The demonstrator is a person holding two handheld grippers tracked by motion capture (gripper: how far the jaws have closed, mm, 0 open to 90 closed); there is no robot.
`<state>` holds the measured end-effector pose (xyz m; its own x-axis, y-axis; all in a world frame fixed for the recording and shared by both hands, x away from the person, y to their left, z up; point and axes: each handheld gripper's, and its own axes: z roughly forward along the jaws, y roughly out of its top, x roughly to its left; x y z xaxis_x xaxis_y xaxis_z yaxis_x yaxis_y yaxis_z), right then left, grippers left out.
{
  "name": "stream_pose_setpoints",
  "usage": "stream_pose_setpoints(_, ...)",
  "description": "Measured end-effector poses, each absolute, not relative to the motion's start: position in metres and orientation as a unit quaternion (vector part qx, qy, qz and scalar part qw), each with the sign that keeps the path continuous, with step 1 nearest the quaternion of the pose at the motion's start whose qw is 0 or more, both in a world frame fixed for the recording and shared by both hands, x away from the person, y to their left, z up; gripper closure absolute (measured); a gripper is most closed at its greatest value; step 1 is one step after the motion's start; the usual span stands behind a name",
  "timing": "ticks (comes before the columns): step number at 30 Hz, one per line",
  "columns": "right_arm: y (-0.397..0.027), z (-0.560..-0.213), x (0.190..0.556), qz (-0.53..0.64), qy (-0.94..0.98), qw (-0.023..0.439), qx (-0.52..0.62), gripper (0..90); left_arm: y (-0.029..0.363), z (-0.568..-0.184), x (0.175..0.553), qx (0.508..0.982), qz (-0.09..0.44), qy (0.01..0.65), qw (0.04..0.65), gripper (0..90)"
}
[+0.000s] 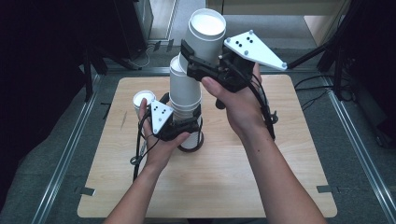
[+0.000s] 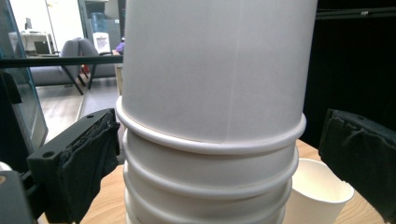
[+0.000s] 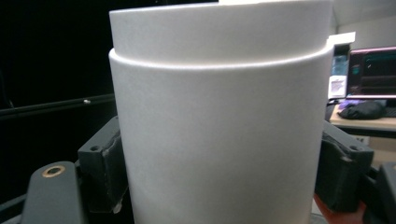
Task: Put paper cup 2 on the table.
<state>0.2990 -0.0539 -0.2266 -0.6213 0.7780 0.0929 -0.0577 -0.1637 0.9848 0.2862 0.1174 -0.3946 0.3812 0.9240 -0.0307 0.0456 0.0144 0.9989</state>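
Note:
A tall stack of white paper cups (image 1: 185, 95) stands in the middle of the wooden table (image 1: 261, 177). Several rolled rims show low on the stack (image 2: 210, 163). My left gripper (image 1: 188, 127) is at the foot of the stack with a jaw on either side. It (image 2: 219, 163) stands open, with a gap at the right pad (image 2: 359, 154). My right gripper (image 1: 201, 63) is shut on a white cup (image 1: 206, 32), held tilted above the stack. Both pads press on this cup (image 3: 219, 140). I cannot tell whether the cup's lower end touches the stack's top.
A single white cup (image 1: 144, 99) stands mouth up on the table left of the stack, behind my left hand; it also appears low on the right in the left gripper view (image 2: 317, 196). A dark ring (image 1: 198, 145) lies under the stack. Metal rails border the table.

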Motion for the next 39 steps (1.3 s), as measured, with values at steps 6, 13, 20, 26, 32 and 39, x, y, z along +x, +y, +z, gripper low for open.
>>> stream_pose_setpoints(6,-0.073,-0.225,0.292,0.693,0.564,0.321,0.313,19.3,0.122,-0.39,0.277,0.591,0.373,0.404,0.59,0.0)
stream_pose_setpoints(13,-0.095,-0.237,0.288,0.689,0.558,0.328,0.326,19.2,0.125,-0.387,0.261,0.594,0.362,0.394,0.6,0.0)
stream_pose_setpoints(20,-0.111,-0.26,0.284,0.671,0.565,0.348,0.332,19.2,0.129,-0.393,0.25,0.602,0.343,0.394,0.604,0.0)
stream_pose_setpoints(26,-0.121,-0.277,0.277,0.664,0.567,0.356,0.334,19.2,0.136,-0.4,0.241,0.609,0.326,0.398,0.604,0.0)
stream_pose_setpoints(32,-0.128,-0.296,0.269,0.656,0.571,0.359,0.338,19.2,0.143,-0.408,0.232,0.608,0.318,0.402,0.606,0.0)
stream_pose_setpoints(39,-0.128,-0.322,0.263,0.639,0.582,0.372,0.338,19.2,0.15,-0.418,0.226,0.609,0.309,0.409,0.605,0.0)
